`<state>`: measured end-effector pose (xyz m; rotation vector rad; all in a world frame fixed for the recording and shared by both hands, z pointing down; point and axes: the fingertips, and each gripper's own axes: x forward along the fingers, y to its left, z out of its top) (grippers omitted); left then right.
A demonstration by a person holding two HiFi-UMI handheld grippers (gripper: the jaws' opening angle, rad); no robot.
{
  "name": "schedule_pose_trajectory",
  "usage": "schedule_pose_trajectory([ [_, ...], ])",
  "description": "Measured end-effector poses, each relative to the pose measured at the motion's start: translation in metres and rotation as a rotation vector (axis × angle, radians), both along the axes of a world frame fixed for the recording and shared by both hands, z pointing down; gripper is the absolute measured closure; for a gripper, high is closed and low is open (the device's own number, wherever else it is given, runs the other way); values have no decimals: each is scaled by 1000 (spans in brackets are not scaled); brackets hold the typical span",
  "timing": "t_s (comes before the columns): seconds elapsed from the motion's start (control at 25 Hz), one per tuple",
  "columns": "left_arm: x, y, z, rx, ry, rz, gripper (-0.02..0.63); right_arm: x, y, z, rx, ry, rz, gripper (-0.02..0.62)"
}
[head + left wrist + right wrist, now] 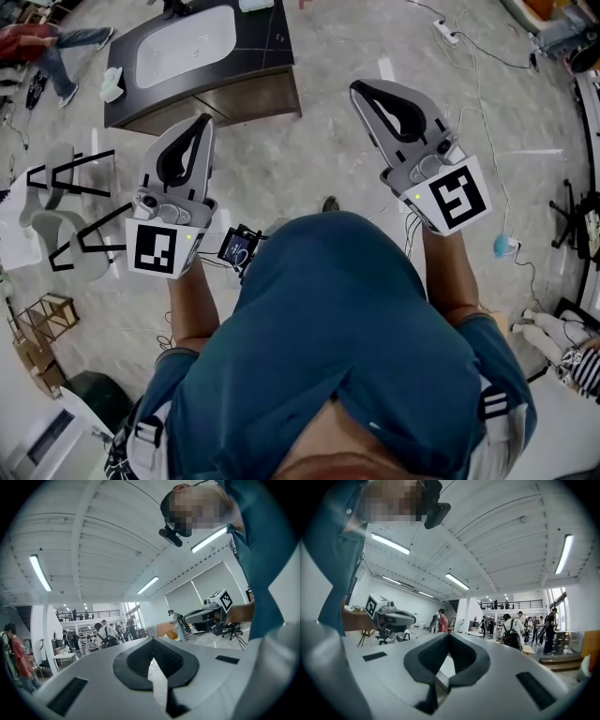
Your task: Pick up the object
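Blue shirt point(347, 319) fills the near part of the head view. At the left stand white chairs point(52, 230) with black frames and a wooden crate point(42, 319). Far left, a dark counter point(267, 52) holds a smooth white basin point(183, 42). Next comes the left gripper point(205, 120), grey plastic with black ribbed pads, its jaws pressed together on nothing. To its right the right gripper point(357, 86) is likewise closed and empty, over the grey marbled floor point(319, 150). A power strip point(446, 34) with its cord lies far right. Only the gripper views show the white beamed ceiling point(93, 541), strip lights point(40, 573) and a distant crowd point(511, 630). Which thing is to be picked up I cannot tell.
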<state>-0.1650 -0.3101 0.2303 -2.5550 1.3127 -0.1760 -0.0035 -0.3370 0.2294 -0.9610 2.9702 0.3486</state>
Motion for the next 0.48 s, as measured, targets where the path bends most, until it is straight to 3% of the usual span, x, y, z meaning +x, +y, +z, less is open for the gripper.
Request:
schedule_pose_trajectory([
  [0.24, 12, -40, 9, -22, -3, -7, 604, 11, -40, 7, -19, -12, -2, 581],
  [0.48, -1, -82, 16, -37, -1, 22, 604, 2, -77, 16, -48, -6, 37, 581],
])
